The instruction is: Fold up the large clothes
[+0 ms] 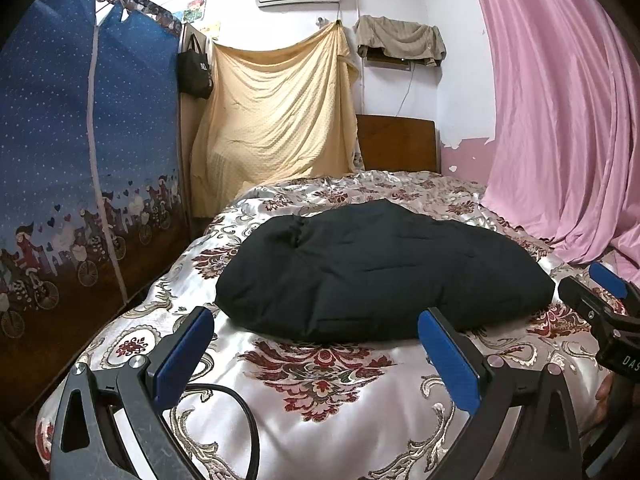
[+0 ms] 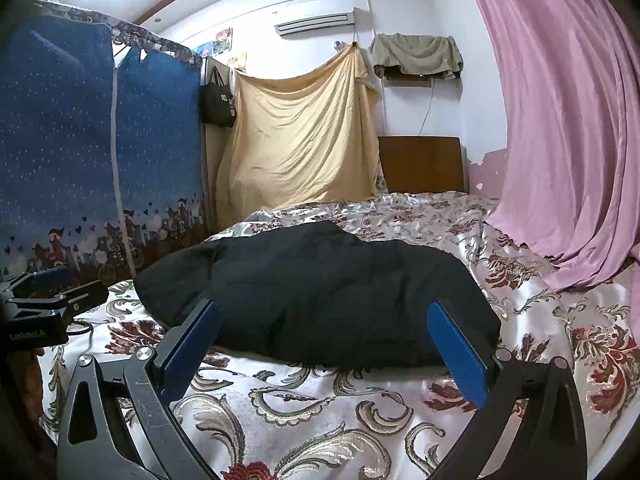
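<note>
Nearest, the left gripper (image 1: pixel 316 354) and right gripper (image 2: pixel 324 346) hover with jaws spread wide, holding nothing. Just beyond them a folded black quilted coat (image 1: pixel 376 268) lies on the floral satin bedspread (image 1: pixel 320 412). Far right hangs a pink curtain (image 1: pixel 560 120).

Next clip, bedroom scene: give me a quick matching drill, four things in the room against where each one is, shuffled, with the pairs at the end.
Things:
1. black padded garment
2. pink curtain
3. black tote bag
4. blue fabric wardrobe

Places:
A. hanging on the far wall beside the yellow sheet
B. standing along the left side of the bed
C. lying bundled on the floral bedspread, ahead of the open left gripper and open right gripper
D. draped down the right side of the room

Pairs: 1-C, 2-D, 3-A, 4-B
</note>
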Action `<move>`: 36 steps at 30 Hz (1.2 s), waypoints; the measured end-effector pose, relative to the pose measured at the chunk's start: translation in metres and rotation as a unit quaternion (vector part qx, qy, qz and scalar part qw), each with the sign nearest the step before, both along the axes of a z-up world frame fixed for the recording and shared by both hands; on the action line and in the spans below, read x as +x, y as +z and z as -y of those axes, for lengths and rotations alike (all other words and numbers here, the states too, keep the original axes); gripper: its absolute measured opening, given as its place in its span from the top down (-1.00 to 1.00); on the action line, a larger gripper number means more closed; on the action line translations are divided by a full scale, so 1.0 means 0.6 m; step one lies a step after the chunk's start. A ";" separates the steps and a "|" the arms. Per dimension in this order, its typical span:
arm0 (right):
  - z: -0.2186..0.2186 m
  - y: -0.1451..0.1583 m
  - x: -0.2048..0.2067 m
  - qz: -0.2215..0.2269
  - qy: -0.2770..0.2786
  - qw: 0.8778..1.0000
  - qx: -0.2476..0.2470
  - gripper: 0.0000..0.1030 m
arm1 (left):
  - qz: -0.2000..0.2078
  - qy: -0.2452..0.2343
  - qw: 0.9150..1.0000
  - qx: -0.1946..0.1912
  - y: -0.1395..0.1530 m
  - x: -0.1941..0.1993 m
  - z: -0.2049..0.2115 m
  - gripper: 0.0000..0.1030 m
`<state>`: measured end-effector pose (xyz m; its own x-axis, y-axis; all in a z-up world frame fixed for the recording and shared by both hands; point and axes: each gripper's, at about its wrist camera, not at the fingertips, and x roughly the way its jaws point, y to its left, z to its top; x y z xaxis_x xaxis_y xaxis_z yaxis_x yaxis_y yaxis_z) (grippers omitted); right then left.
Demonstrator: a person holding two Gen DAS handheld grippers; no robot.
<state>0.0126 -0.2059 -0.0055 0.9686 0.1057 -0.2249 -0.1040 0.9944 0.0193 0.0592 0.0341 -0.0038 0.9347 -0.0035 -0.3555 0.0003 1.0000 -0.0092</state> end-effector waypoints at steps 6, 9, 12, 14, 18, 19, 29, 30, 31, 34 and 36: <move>0.000 0.000 0.000 -0.001 0.000 1.000 0.000 -0.97 | 0.000 0.000 1.000 0.000 -0.001 0.000 0.000 -1.00; 0.000 0.000 0.000 -0.001 0.000 1.000 0.000 -0.97 | 0.000 0.000 1.000 0.000 -0.001 0.000 0.000 -1.00; 0.000 -0.001 0.000 -0.001 0.000 1.000 0.000 -0.97 | -0.001 0.000 1.000 0.000 -0.001 0.000 0.000 -1.00; -0.002 -0.002 0.000 -0.002 0.001 1.000 0.000 -0.97 | 0.000 0.000 1.000 0.000 0.000 0.000 0.001 -1.00; -0.003 -0.002 0.000 -0.002 0.000 1.000 0.000 -0.97 | -0.001 0.001 1.000 0.000 0.000 -0.001 0.002 -1.00; -0.004 -0.002 0.000 -0.002 0.000 1.000 0.000 -0.97 | -0.001 0.001 1.000 -0.001 -0.001 -0.001 0.002 -1.00; -0.004 -0.002 0.000 -0.002 0.001 1.000 0.000 -0.97 | 0.000 0.001 1.000 0.001 -0.002 -0.002 0.002 -1.00; -0.004 -0.003 0.000 -0.002 0.001 1.000 0.000 -0.97 | 0.000 0.002 1.000 0.001 -0.002 -0.002 0.002 -1.00; -0.004 -0.003 0.000 -0.003 0.001 1.000 0.000 -0.97 | 0.000 0.002 1.000 0.001 -0.002 -0.002 0.002 -1.00; -0.005 -0.003 0.000 -0.002 0.000 1.000 0.000 -0.97 | 0.000 0.001 1.000 0.001 -0.001 -0.001 0.002 -1.00; -0.005 -0.003 0.000 -0.002 0.000 1.000 0.000 -0.97 | 0.000 0.001 1.000 0.002 -0.001 -0.002 0.002 -1.00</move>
